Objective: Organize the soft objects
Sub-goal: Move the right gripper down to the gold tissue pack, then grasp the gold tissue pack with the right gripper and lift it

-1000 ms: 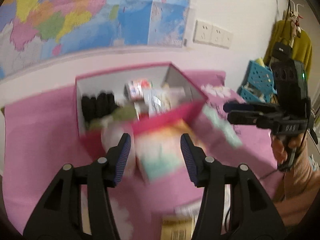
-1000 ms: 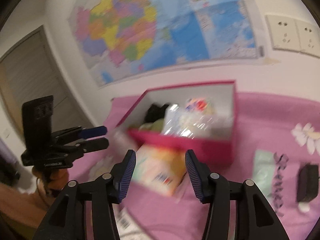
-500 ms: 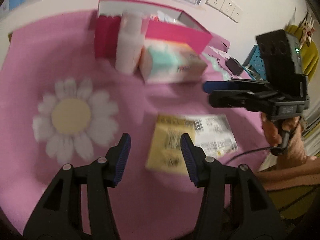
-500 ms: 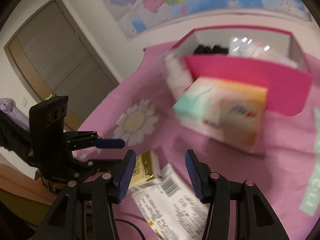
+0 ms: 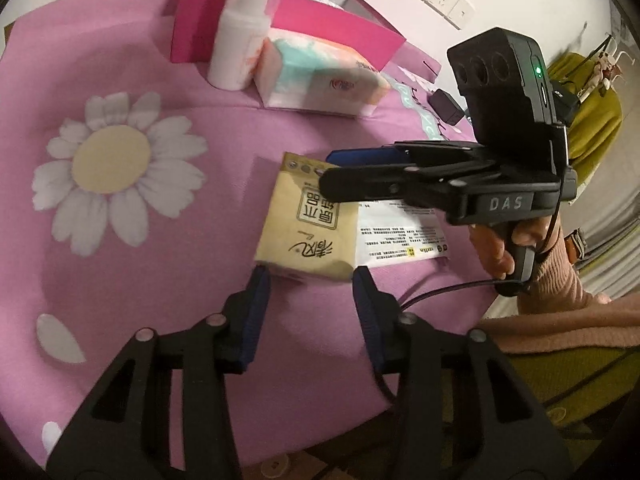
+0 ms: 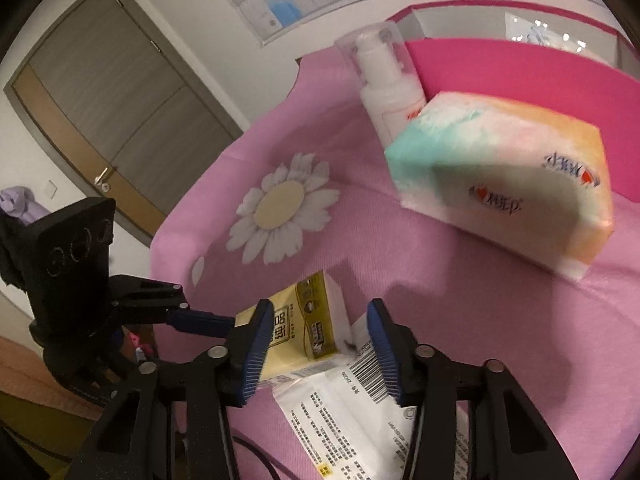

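Left wrist view: left gripper (image 5: pixel 311 280) jaws spread wide, blue pads level with the near edge of the small yellow-tan plastic-wrapped tissue pack (image 5: pixel 308 226), one pad just off each near corner; no squeeze yet, pack lies flat on the pink flower-print cloth (image 5: pixel 120 280). Right gripper (image 5: pixel 352 172) comes in from the right side over the far end of the same pack; from this side view its jaws look close together, but the right wrist view shows them parted, with nothing held. Right wrist view: right gripper (image 6: pixel 318 348) straddles the far end of the pack, left pad in front of its printed face, contact not certain. Touching the pack on its right side lies a flat white printed plastic pouch with a barcode (image 6: pixel 360 412). Well beyond the pack, a large pastel soft-wrapped tissue block (image 6: pixel 508 196) rests on the cloth against the front wall of the open magenta cardboard box (image 6: pixel 520 72); a white pump bottle with clear cap (image 6: pixel 384 80) stands just beside the block. Box already holds some packets, contents too blurred to name. Judgement: early-to-middle stage. Tissue pack, pouch and tissue block all remain outside the box; the pack appears to be the item in hand, with grasp and transfer not yet done.
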`<action>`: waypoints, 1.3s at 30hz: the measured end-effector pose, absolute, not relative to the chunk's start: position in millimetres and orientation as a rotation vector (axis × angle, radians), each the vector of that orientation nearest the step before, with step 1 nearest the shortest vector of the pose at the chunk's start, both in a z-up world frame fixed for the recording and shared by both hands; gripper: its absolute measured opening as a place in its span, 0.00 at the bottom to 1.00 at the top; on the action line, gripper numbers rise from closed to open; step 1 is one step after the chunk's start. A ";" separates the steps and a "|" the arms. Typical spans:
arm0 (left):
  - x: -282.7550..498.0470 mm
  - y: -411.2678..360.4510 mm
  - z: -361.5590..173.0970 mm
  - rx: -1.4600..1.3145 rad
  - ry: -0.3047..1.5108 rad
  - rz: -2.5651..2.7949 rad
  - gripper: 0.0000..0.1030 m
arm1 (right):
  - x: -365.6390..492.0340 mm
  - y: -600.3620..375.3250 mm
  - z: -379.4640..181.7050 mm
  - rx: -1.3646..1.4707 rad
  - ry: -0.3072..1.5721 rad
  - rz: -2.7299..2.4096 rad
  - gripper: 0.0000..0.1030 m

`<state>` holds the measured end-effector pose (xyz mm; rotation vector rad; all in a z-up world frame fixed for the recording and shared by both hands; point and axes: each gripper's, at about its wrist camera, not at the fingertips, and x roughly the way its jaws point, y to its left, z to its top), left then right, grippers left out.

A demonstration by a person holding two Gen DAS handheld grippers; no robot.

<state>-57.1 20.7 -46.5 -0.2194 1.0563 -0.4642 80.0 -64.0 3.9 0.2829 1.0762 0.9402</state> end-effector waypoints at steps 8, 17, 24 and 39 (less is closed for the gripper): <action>-39.9 18.2 -49.0 -0.227 1.060 -0.455 0.36 | 74.0 -69.3 7.3 0.279 1.058 0.896 0.32; -24.6 18.2 -38.1 -0.189 1.010 -0.447 0.36 | 58.9 -71.4 37.0 0.184 0.951 0.804 0.28; -16.8 14.2 -26.3 -0.163 0.976 -0.446 0.36 | 56.6 -83.6 49.9 0.201 0.905 0.777 0.28; 7.1 -8.8 20.3 -0.070 0.860 -0.488 0.36 | 65.3 -120.4 72.7 0.277 0.826 0.712 0.28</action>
